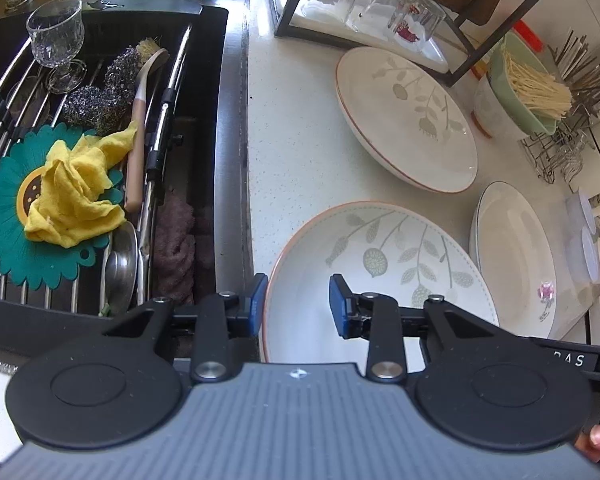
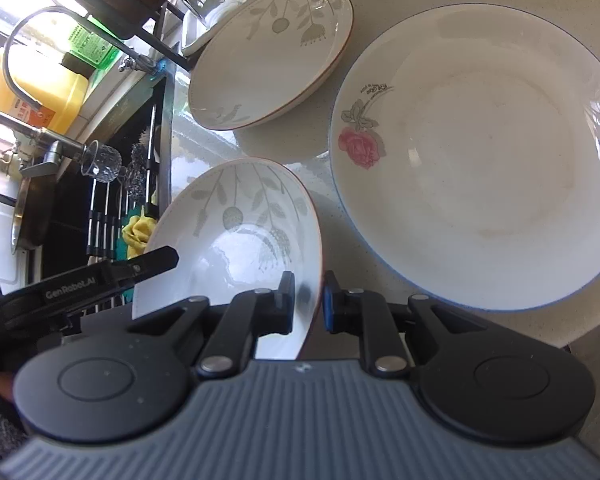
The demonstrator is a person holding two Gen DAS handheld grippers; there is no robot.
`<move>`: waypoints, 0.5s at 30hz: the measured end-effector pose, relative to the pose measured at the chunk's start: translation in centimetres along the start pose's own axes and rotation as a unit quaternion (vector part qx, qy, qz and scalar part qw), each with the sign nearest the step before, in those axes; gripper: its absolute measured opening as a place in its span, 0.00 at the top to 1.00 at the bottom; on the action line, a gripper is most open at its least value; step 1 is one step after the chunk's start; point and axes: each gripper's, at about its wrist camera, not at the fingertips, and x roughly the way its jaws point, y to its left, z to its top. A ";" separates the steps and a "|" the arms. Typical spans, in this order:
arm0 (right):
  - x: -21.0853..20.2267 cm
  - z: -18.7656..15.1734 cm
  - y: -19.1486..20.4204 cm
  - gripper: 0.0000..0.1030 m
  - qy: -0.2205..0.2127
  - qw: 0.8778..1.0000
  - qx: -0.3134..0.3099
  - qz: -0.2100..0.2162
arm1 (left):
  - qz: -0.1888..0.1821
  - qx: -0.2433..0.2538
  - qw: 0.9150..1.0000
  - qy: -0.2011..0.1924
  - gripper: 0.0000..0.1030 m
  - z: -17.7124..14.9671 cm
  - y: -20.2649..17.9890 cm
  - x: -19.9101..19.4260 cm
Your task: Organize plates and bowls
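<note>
A white bowl with a grey leaf pattern and an orange rim (image 1: 380, 248) (image 2: 236, 232) sits tilted over the pale counter, beside the sink. My left gripper (image 1: 299, 304) holds its left rim, one blue pad outside the wall and the other inside. That gripper's black finger also shows at the bowl's left edge (image 2: 156, 260) in the right wrist view. My right gripper (image 2: 308, 300) is shut on the opposite rim, which passes between its pads. A matching leaf-pattern plate (image 1: 404, 120) (image 2: 272, 56) lies further back. A white plate with pink roses (image 1: 516, 256) (image 2: 480, 152) lies to the right.
The sink (image 1: 232, 120) to the left holds a wire rack with a glass goblet (image 1: 56, 36), scourers, a brush and a yellow cloth (image 1: 76, 192). A dark frame with upturned glasses (image 1: 364, 0) stands at the back. A green holder of chopsticks (image 1: 528, 88) is at the back right.
</note>
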 end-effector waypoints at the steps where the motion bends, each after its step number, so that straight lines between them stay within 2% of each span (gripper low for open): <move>1: -0.4 0.1 0.1 0.83 0.002 1.000 0.002 0.000 | -0.001 -0.003 1.000 0.002 0.63 0.1 -0.1 -0.3; 8: -3.6 0.9 1.1 0.83 -0.011 1.000 0.002 0.012 | -0.020 -0.020 1.000 0.004 0.63 0.7 -0.9 -3.6; 12: -5.2 1.0 0.7 0.83 -0.023 1.000 -0.004 0.014 | -0.045 -0.049 0.998 0.012 0.63 1.0 -1.5 -4.1; 15: -6.3 1.1 -0.1 0.83 -0.028 0.999 0.001 0.020 | -0.050 -0.040 0.998 0.007 0.63 1.2 -3.0 -4.5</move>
